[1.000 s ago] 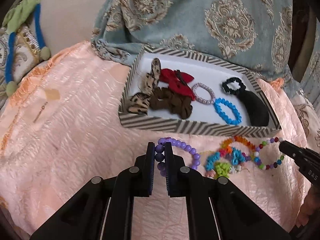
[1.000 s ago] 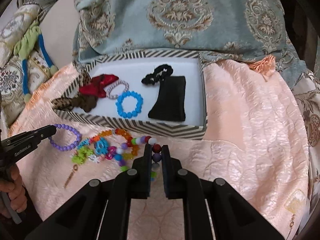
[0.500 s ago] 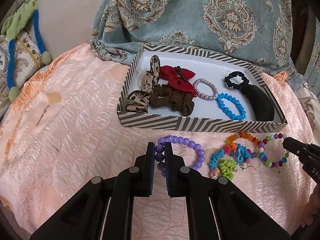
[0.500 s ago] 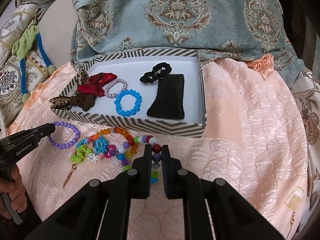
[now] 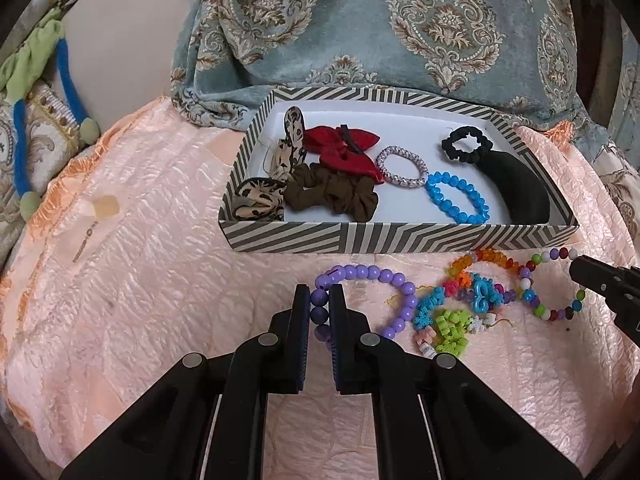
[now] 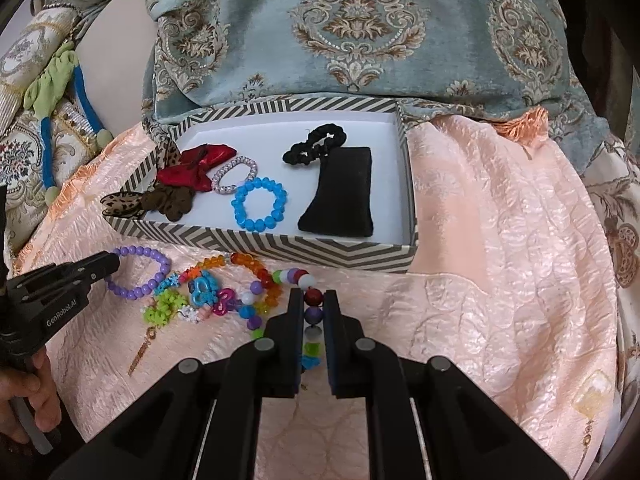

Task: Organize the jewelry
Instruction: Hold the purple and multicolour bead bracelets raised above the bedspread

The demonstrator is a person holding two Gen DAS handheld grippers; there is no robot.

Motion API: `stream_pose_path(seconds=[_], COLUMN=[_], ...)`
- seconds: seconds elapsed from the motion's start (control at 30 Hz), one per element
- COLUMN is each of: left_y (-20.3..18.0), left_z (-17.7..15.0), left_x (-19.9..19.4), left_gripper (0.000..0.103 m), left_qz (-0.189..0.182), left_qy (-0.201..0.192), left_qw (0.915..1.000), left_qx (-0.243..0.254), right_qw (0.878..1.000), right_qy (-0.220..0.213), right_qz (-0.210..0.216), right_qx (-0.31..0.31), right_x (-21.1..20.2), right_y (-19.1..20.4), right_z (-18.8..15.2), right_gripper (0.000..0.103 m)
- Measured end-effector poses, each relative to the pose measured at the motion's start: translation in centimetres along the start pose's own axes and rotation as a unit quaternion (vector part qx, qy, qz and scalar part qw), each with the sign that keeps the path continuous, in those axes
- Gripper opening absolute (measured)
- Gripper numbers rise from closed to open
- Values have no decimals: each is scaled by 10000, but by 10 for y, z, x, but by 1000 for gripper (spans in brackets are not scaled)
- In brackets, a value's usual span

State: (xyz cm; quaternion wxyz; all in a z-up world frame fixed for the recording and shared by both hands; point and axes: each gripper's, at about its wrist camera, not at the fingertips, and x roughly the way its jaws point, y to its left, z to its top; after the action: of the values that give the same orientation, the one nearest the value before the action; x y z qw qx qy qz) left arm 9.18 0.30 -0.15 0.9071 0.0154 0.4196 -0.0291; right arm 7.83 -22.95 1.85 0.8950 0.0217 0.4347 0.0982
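**Both grippers pinch a beaded bracelet in front of the striped box**

Pinching the near side of the purple bead bracelet (image 5: 362,300), the left gripper (image 5: 319,300) has its two fingers pressed onto a short run of beads; the remaining loop lies on the peach quilted cloth (image 5: 140,300). The right gripper (image 6: 313,300) is clamped the same way on the multicolour bead bracelet (image 6: 296,280), with a dark red and a purple bead showing between its pads. Between the two bracelets sits a tangle of small pieces on the cloth (an orange bead strand (image 6: 256,266), green plastic charms (image 6: 164,308) and blue ones among them).

Just beyond, the zigzag-striped box (image 5: 400,238) holds a blue bead bracelet (image 5: 456,198), a pale sparkly ring bracelet (image 5: 402,166), a red bow (image 5: 342,148), a brown scrunchie (image 5: 336,194), leopard-print hair pieces (image 5: 260,196), a black scrunchie (image 5: 466,142) and a black pouch (image 5: 524,188). A patterned blue-grey fabric (image 5: 400,28) rises behind the box. A hand (image 6: 28,404) grips the left tool's handle.
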Motion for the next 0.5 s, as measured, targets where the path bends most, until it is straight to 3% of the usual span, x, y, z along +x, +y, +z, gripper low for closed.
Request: stream_pose_path(seconds=[0.5], left_y=[-3], left_z=[0], left_x=[-2], left_gripper=[0], left_qz=[99], left_qy=[-36], left_qw=[9999], left_qx=[102], right_qw=[9999], right_qy=[-20], right_qz=[-96], right_qx=[-84], right_x=[1], right_y=[2], right_z=[-1], right_gripper=[9])
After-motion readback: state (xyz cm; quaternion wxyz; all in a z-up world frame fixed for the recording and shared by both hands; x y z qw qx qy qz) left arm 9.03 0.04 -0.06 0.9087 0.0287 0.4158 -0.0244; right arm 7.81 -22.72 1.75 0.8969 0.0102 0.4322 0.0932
